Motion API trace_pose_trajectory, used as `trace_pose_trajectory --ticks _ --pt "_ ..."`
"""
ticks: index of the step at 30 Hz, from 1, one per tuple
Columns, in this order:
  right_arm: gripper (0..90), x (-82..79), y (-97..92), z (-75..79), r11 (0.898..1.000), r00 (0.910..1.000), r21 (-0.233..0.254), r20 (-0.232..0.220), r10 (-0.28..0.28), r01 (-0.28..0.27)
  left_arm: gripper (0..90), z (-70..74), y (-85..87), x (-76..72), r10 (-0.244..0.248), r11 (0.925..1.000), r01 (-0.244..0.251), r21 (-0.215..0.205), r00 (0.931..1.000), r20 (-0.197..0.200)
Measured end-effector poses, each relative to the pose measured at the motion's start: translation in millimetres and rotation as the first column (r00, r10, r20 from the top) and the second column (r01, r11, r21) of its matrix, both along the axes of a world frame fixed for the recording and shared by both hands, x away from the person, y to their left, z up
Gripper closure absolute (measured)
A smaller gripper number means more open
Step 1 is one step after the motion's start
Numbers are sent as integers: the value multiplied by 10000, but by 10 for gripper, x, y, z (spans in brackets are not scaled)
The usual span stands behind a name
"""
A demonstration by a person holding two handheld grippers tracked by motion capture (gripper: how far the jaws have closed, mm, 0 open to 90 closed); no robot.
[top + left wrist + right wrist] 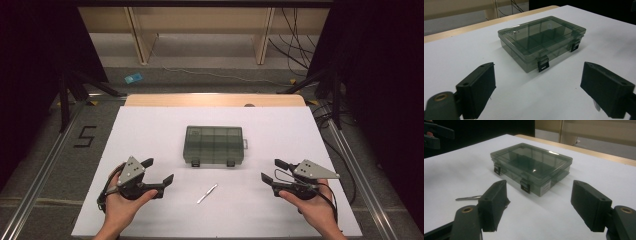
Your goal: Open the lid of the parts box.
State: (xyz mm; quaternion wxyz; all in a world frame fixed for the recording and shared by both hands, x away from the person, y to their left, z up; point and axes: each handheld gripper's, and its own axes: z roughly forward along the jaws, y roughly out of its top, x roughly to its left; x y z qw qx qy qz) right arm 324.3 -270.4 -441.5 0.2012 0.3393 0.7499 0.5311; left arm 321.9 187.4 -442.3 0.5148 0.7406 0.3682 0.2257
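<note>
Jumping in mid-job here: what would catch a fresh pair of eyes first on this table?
The smoky translucent compartment box sits closed in the middle of the white table, two black latches facing the person. A thin metal tool lies in front of it, between the hands. The left gripper and right gripper hover open on either side, holding nothing.

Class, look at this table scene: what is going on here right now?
A person holds a two-jaw gripper in each hand over a white table. The left gripper and right gripper are both open and empty, aimed at a closed, smoky grey transparent plastic compartment box with two black latches facing the person. A thin silver metal tool lies untouched between the grippers. Nothing is gripped yet.
</note>
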Motion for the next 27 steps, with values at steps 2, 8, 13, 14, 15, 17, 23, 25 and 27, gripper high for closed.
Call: trace_pose_trajectory --ticks 2,8,13,14,15,17,23,25,27 --pt "301 5 -16 -6 9999 9999 99 -130 18 -17 151 6 2 11 -14 9998 11 221 9999 121" --pt "301 6 -49 14 9999 9998 -47 -71 -161 160 159 5 -5 35 152 9992 -152 361 9999 -4" --pt "334 46 -16 26 9996 9998 -192 -56 -213 212 289 22 -8 91 435 9963 -422 749 9989 -156" --pt "368 73 19 15 9998 9998 -62 20 -183 183 409 32 -4 117 540 9961 -524 714 9983 -203" --pt "368 73 19 15 9998 9998 -62 20 -183 183 409 41 2 143 651 9954 -630 720 9975 -272" --pt "568 138 87 40 9976 9996 -633 -30 -286 284 680 12 -22 263 813 9906 -747 1142 9952 -541" --pt "900 347 271 -10 9917 9992 -1287 -401 2 -54 898 -143 -153 546 672 9721 -360 2316 9894 -1286" --pt "900 437 323 -77 9897 9961 -1429 -881 -5 -122 899 -165 -181 628 588 9603 -144 2787 9867 -1516" --pt "900 526 366 -153 9873 9928 -1580 -1194 -52 -138 899 -202 -227 693 641 9583 -141 2855 9840 -1663"
